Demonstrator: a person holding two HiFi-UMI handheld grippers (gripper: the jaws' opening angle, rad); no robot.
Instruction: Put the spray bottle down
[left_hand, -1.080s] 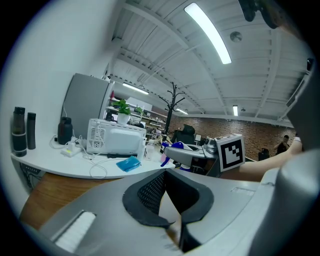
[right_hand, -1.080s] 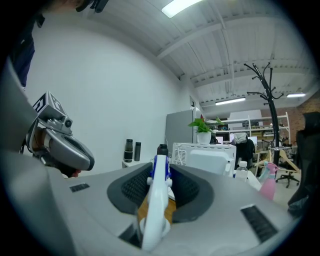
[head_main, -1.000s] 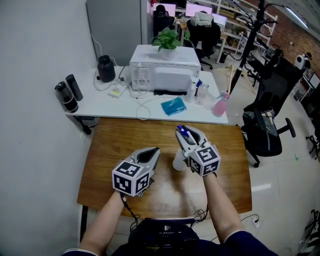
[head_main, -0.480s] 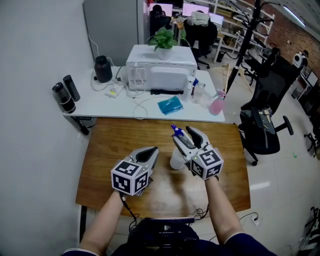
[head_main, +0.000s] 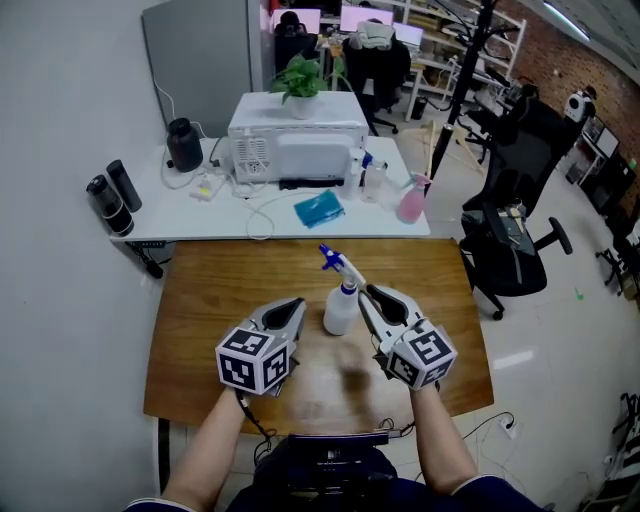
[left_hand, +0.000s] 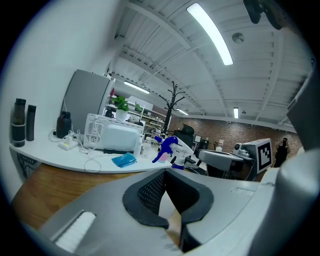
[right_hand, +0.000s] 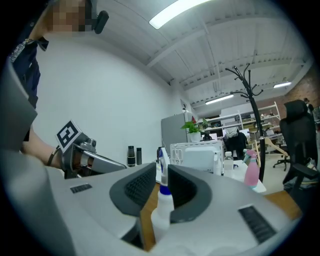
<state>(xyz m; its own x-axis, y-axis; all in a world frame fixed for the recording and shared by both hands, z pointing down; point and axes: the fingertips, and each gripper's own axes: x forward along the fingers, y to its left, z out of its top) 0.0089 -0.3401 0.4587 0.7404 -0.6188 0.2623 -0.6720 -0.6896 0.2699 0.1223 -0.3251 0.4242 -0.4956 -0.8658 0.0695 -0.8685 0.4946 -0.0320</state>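
A white spray bottle (head_main: 338, 308) with a blue trigger head stands upright on the wooden table (head_main: 220, 290), free of both grippers. My right gripper (head_main: 370, 293) sits just right of it and a little nearer me. Its jaws are closing with a gap still between them. In the right gripper view the bottle (right_hand: 161, 207) shows through that gap, ahead of my right gripper (right_hand: 161, 170), and the pads do not press on it. My left gripper (head_main: 293, 305) rests left of the bottle, jaws together and holding nothing. The left gripper view shows the bottle's blue head (left_hand: 169, 146) beyond my left gripper (left_hand: 166, 175).
Behind the wooden table stands a white desk (head_main: 170, 215) with a microwave (head_main: 297, 150), a potted plant (head_main: 300, 75), a blue cloth (head_main: 318, 209), a pink spray bottle (head_main: 411, 203), a black kettle (head_main: 183, 145) and two dark bottles (head_main: 108, 195). A black office chair (head_main: 505, 250) stands to the right.
My right gripper has let go of the spray bottle and drawn back toward me, leaving it standing on the table. The left gripper has stayed put.
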